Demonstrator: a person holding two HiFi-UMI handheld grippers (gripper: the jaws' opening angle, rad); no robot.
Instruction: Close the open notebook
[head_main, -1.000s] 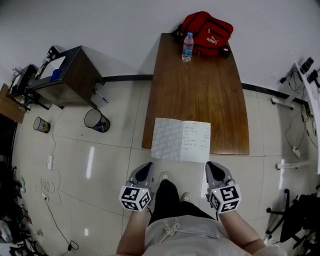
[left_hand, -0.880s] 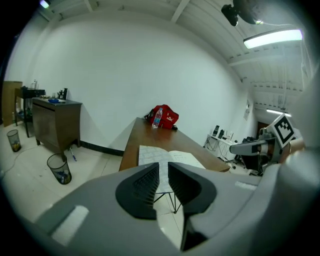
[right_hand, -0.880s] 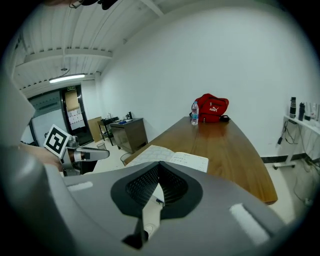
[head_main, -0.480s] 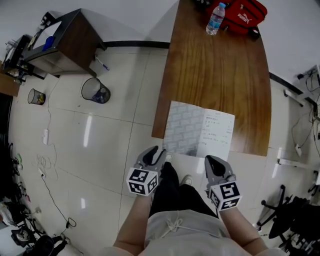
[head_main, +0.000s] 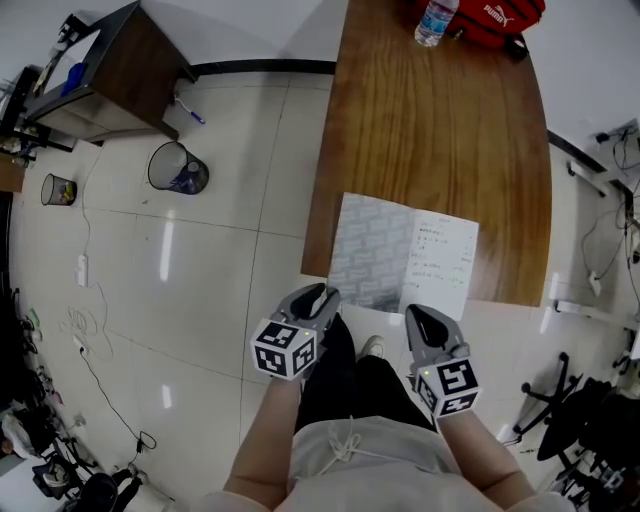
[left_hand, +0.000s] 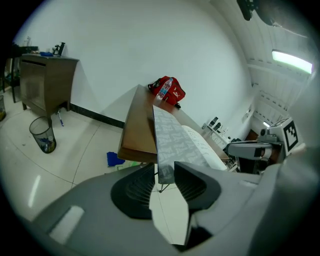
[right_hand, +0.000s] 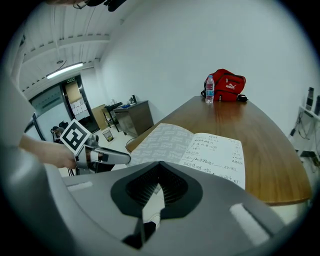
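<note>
The open notebook (head_main: 405, 255) lies at the near edge of the wooden table (head_main: 430, 120), partly overhanging it. Its grey patterned cover (left_hand: 170, 135) is on the left, and a white written page (right_hand: 220, 150) is on the right. My left gripper (head_main: 316, 296) sits at the cover's near left corner. In the left gripper view its jaws (left_hand: 164, 171) are opening, with the cover's corner between them and not pressed. My right gripper (head_main: 422, 316) hangs just short of the white page's near edge. Its fingertips (right_hand: 159, 164) meet with nothing between them.
A red bag (head_main: 500, 14) and a water bottle (head_main: 435, 22) stand at the table's far end. A mesh waste bin (head_main: 178, 168) and a dark cabinet (head_main: 110, 70) are on the floor to the left. Chair legs (head_main: 580, 420) are at right, and the person's legs are below the table edge.
Both grippers have come down and closer to the notebook's near edge. The left one now has the grey cover's corner between its jaws.
</note>
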